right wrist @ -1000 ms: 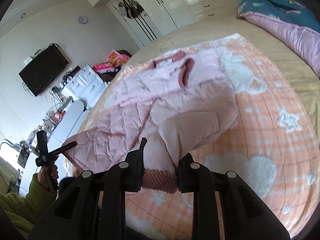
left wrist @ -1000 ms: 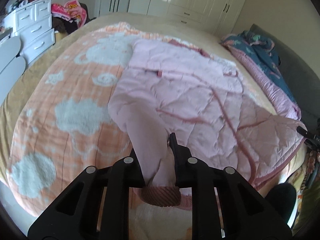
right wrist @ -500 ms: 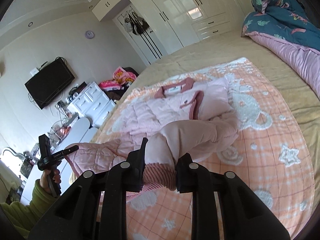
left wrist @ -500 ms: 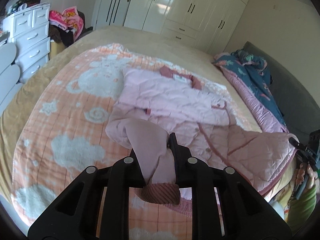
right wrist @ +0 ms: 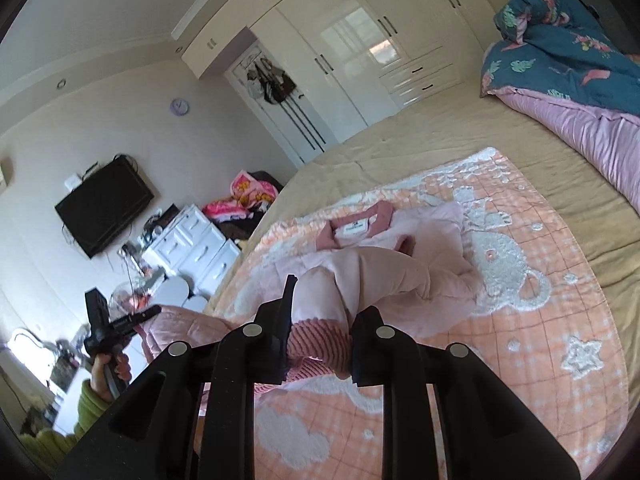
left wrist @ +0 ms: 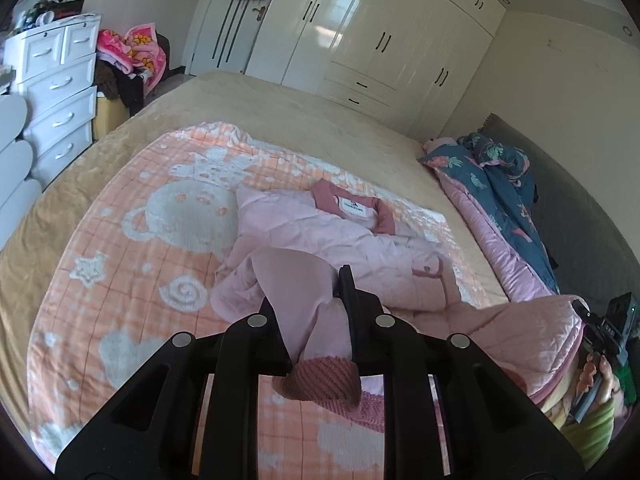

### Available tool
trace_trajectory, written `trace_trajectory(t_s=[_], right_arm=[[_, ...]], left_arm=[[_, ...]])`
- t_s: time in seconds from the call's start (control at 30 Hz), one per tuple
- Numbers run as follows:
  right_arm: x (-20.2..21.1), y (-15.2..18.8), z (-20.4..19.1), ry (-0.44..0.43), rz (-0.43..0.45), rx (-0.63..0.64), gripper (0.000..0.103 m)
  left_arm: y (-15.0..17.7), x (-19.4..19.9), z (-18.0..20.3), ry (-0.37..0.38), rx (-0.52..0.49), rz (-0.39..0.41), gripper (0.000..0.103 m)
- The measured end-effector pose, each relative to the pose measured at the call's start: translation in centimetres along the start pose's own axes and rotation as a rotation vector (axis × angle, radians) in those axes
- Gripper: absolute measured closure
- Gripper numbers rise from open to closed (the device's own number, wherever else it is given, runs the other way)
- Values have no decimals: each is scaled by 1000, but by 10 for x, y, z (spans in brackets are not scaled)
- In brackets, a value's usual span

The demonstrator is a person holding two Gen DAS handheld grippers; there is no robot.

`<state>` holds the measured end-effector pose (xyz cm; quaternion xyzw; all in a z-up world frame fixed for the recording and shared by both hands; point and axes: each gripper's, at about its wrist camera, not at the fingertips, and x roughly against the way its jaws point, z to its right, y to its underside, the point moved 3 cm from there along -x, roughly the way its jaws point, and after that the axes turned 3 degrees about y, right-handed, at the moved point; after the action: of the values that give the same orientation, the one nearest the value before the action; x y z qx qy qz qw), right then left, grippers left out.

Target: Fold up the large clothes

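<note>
Left wrist view: the left gripper (left wrist: 310, 304) is clamped on a sleeve (left wrist: 296, 280) of the pink jacket (left wrist: 320, 236), which lies on the blanket (left wrist: 120, 280).

Right wrist view: the right gripper (right wrist: 320, 320) pinches the other sleeve (right wrist: 320, 300) by its ribbed cuff (right wrist: 316, 338).

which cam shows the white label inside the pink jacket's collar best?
Right wrist view: the white neck label sits unobstructed between the dark pink collar flaps of the pink quilted jacket, nearly face-on. Left wrist view shows the same label more obliquely; its print is unreadable in both.
</note>
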<state>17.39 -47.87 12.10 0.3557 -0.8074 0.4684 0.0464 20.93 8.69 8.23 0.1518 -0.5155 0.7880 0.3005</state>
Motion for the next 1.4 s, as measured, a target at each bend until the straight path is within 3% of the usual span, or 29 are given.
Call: trace_trajectory(t_s=[0.97, 1.4], right_arm=[[-76, -5, 55, 181, -51, -89, 83], [-117, -17, 66, 271, -2, -66, 83]], left_arm=[[0, -74, -19, -128, -19, -54, 90], [-3, -106, -31, -187, -21, -23, 90]])
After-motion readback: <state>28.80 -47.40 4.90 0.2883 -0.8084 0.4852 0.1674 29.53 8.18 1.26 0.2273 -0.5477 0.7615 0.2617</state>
